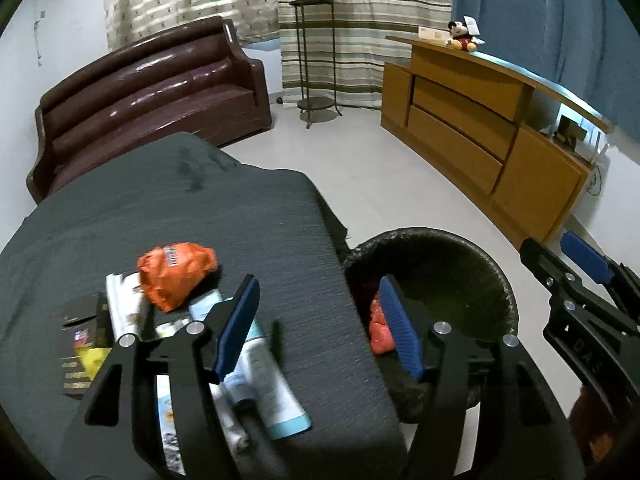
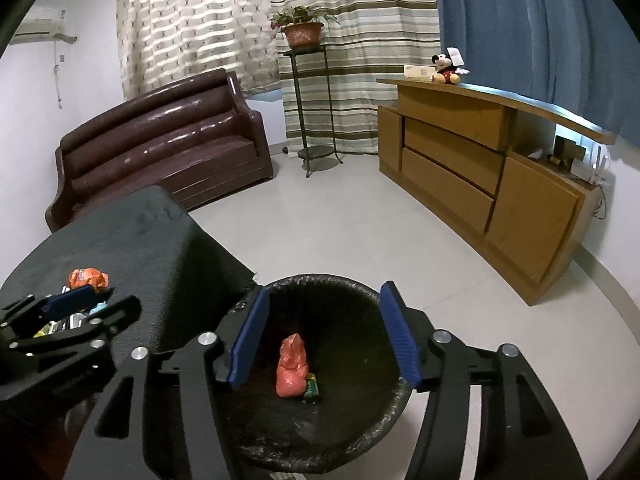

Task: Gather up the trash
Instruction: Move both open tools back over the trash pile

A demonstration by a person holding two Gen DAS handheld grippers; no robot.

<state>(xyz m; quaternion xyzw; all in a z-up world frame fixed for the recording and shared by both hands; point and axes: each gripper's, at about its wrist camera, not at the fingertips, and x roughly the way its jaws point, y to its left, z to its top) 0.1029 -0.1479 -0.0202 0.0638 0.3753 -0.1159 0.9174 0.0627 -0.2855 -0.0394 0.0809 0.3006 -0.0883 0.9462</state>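
Note:
A black-lined trash bin [image 1: 460, 264] [image 2: 360, 436] stands on the floor right of a dark-cloth table [image 1: 248, 216] [image 2: 160, 240]. A red plastic bag [image 2: 292, 366] [image 1: 380, 330] and a small green item [image 2: 311, 389] lie inside it. On the table lie a crumpled orange wrapper [image 1: 176, 274] [image 2: 88, 279], paper packets [image 1: 260, 368] and a dark wrapper with yellow [image 1: 86, 344]. My left gripper [image 1: 320, 320] [image 2: 80, 304] is open and empty over the table's right edge. My right gripper [image 2: 324, 336] [image 1: 560, 256] is open and empty above the bin.
A brown leather sofa [image 1: 152, 92] stands behind the table. A metal plant stand [image 1: 316, 56] with a potted plant stands by the curtains. A wooden cabinet [image 1: 480, 136] with a Mickey toy [image 1: 462, 36] runs along the right wall. The floor is pale tile [image 1: 380, 184].

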